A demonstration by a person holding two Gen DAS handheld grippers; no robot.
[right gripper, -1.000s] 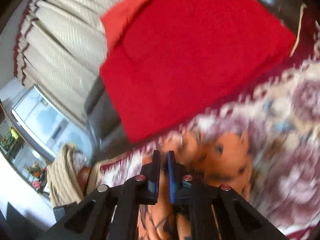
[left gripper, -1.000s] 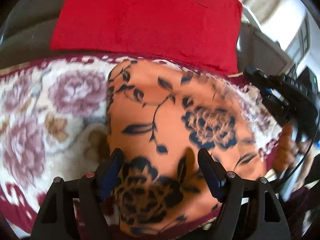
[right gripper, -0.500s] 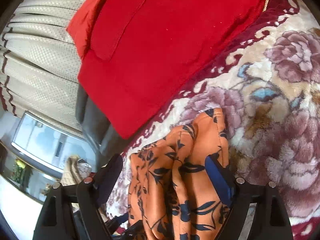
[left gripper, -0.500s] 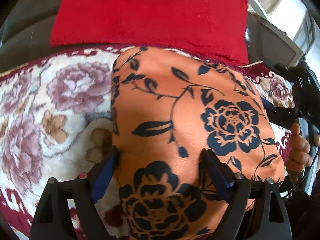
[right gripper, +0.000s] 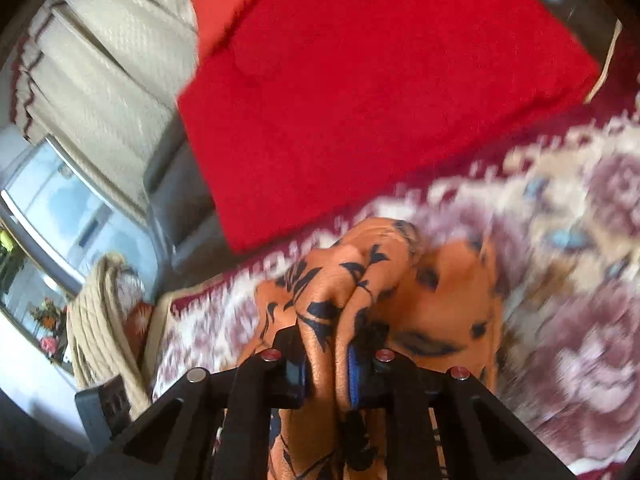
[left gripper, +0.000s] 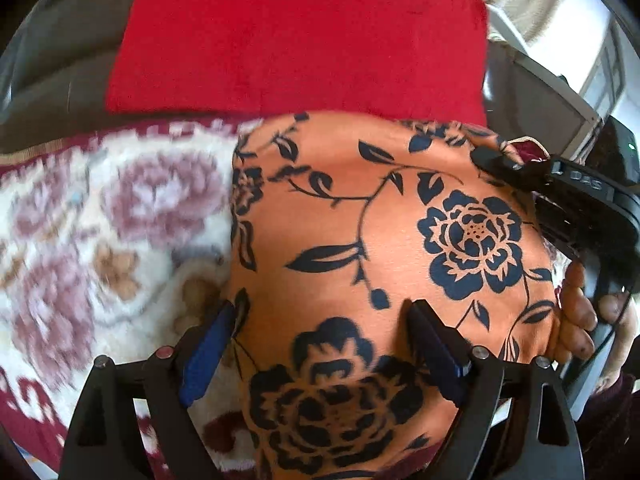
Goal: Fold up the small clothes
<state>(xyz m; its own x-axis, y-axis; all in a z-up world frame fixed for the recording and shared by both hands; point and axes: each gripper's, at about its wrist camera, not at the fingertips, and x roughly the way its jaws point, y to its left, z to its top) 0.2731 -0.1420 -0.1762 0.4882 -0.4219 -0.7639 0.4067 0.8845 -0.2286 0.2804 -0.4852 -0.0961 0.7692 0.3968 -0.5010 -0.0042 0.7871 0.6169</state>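
Left wrist view: my left gripper (left gripper: 320, 336) is spread wide over the orange floral cloth (left gripper: 384, 240), which lies on the flowered blanket (left gripper: 120, 220) in front of a red cushion (left gripper: 296, 36). The pads straddle the fabric without pinching it. My right gripper (left gripper: 496, 164) pokes in at the cloth's far right corner, my hand (left gripper: 576, 320) half hidden behind the fabric.

Right wrist view: my right gripper (right gripper: 328, 360) is closing narrow on a bunched fold of the orange floral cloth (right gripper: 348, 280), fabric squeezed between both pads. Everything's motion-blurred, and the blanket (right gripper: 580, 280) pattern is smeared.
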